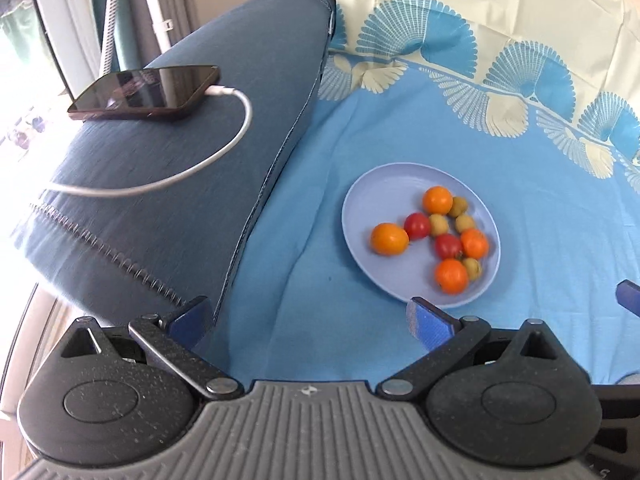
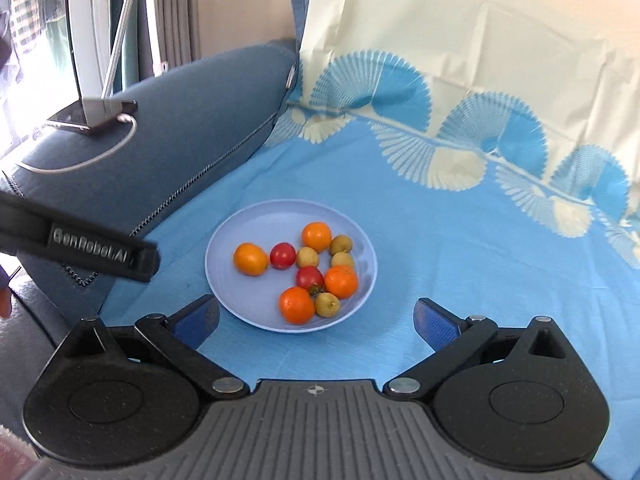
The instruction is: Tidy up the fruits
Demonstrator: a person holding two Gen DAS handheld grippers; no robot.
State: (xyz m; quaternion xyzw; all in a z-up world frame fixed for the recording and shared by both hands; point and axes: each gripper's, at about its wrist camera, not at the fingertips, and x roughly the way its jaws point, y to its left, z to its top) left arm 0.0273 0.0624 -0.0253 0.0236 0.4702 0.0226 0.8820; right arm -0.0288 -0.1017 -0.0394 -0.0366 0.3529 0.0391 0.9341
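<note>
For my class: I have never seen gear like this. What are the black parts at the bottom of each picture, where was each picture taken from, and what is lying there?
A person holds a tool in each hand; each carries a camera looking along its two fingers. One picture comes from the left hand-held gripper, the other from the right hand-held gripper. Both stand open and hold nothing. On a blue patterned cloth sits a pale blue plate with four orange fruits, two red ones and four small yellow-green ones. Beside it, a phone with a white cable lies on a dark blue cushion.
</note>
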